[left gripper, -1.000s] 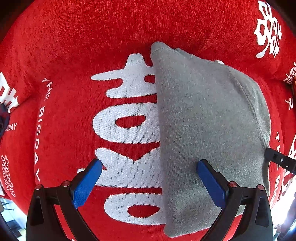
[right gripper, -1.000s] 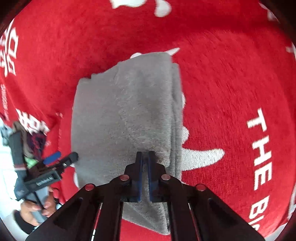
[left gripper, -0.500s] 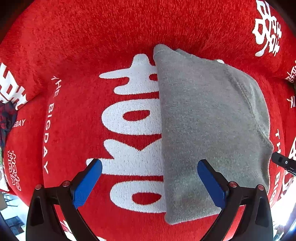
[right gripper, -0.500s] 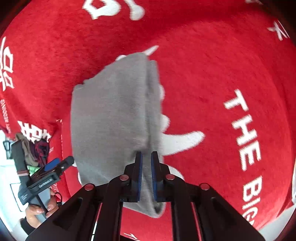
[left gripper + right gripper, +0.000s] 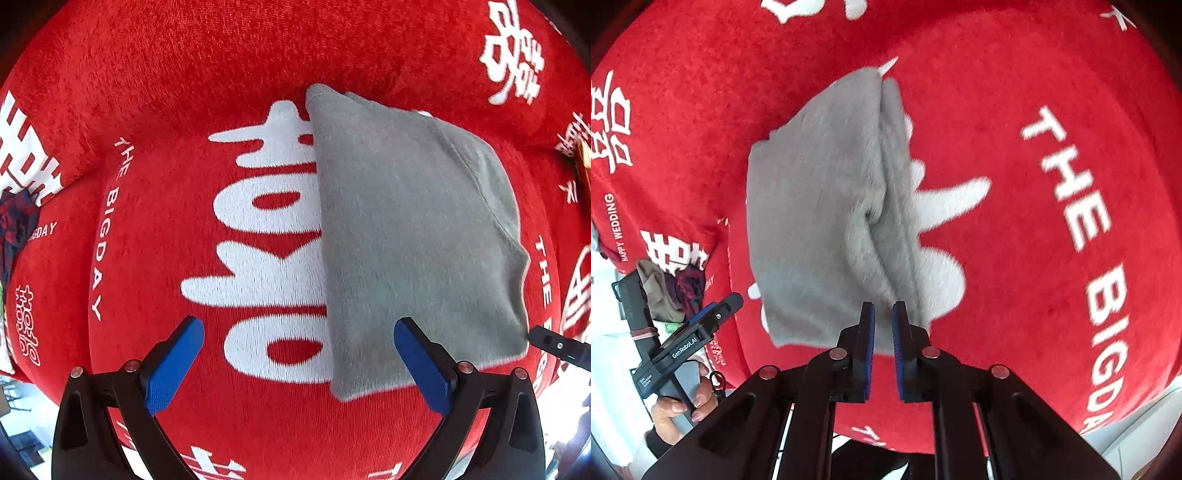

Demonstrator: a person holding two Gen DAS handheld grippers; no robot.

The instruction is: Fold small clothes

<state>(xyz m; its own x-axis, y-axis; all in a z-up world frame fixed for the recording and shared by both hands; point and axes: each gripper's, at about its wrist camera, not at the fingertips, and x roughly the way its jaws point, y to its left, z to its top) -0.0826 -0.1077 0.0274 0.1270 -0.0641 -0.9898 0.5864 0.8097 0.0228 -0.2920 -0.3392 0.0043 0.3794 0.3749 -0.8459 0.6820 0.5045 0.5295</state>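
Now the folded grey cloth [image 5: 413, 236] lies flat on the red blanket [image 5: 184, 92]. Left gripper [image 5: 295, 358] hangs above its near edge, jaws spread wide. Right gripper [image 5: 882, 332] sits at the cloth's near edge, jaws slightly parted, holding nothing.

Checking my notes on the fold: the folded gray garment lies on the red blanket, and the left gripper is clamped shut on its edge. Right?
Not quite. The left gripper is wide open, its blue pads spread apart above the blanket, gripping nothing, as the left wrist view shows. The folded gray garment does lie on the red blanket.
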